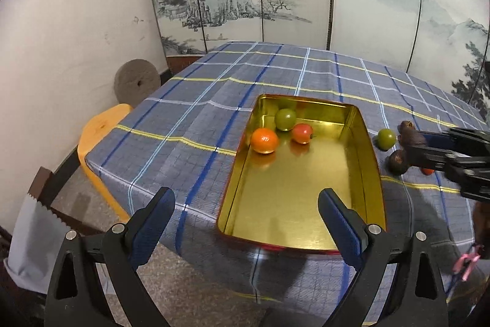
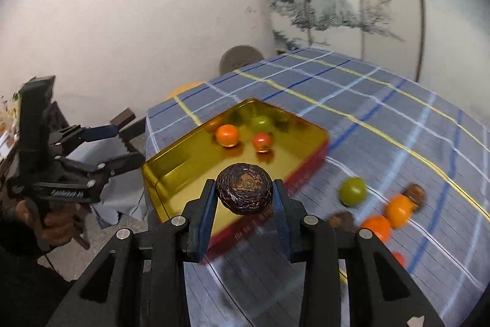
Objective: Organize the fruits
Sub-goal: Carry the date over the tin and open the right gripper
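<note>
A gold tin tray [image 1: 306, 204] with red outer walls lies on the checked tablecloth; it also shows in the right wrist view [image 2: 183, 167]. Inside it are an orange fruit [image 1: 264, 140], a green fruit [image 1: 285, 119] and a red fruit [image 1: 302, 133]. My right gripper [image 2: 245, 198] is shut on a dark wrinkled fruit [image 2: 244, 188] and holds it above the tray's near right edge; in the left wrist view the fruit [image 1: 410, 135] sits right of the tray. My left gripper [image 1: 245, 204] is open and empty before the tray's near end.
Loose on the cloth right of the tray lie a green fruit [image 2: 353, 191], two orange fruits [image 2: 398, 210], brown fruits [image 2: 415, 193] and a small red one [image 2: 398, 258]. An orange stool [image 1: 101, 131] and a round stone disc [image 1: 137, 81] stand beyond the table's left edge.
</note>
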Action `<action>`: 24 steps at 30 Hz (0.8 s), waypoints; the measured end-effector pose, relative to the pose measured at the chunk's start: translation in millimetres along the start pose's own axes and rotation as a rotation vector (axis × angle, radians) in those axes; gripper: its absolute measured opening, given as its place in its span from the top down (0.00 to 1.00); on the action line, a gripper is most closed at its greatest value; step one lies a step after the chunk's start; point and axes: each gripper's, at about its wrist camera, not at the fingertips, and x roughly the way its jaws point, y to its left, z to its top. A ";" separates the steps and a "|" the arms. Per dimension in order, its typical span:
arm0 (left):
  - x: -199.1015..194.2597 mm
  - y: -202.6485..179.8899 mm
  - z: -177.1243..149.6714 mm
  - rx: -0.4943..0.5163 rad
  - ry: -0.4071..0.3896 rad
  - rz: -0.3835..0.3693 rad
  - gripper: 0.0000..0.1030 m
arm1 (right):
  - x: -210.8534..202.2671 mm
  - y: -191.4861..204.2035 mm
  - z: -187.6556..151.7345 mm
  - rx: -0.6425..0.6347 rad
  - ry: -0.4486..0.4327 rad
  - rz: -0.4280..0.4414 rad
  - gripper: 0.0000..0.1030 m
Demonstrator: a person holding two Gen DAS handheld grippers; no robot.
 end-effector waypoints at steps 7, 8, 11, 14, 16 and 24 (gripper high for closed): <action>7.1 5.9 0.2 0.009 0.008 0.051 0.08 | 70.5 8.3 23.7 -0.009 0.116 0.027 0.68; 8.5 6.1 0.2 0.012 0.012 0.059 0.08 | 77.9 7.4 25.4 -0.006 0.127 0.028 0.68; 12.3 8.4 0.0 0.007 0.026 0.057 0.08 | 100.9 5.5 29.6 0.008 0.174 0.022 0.68; 15.6 11.7 -0.1 -0.001 0.033 0.052 0.08 | 114.5 5.8 32.5 0.011 0.203 0.011 0.68; 17.5 13.8 -0.5 -0.005 0.036 0.052 0.08 | 121.5 7.6 34.6 0.008 0.217 0.007 0.68; 24.1 20.6 -3.2 -0.015 0.055 0.057 0.08 | 149.9 13.2 46.5 0.013 0.262 -0.017 0.67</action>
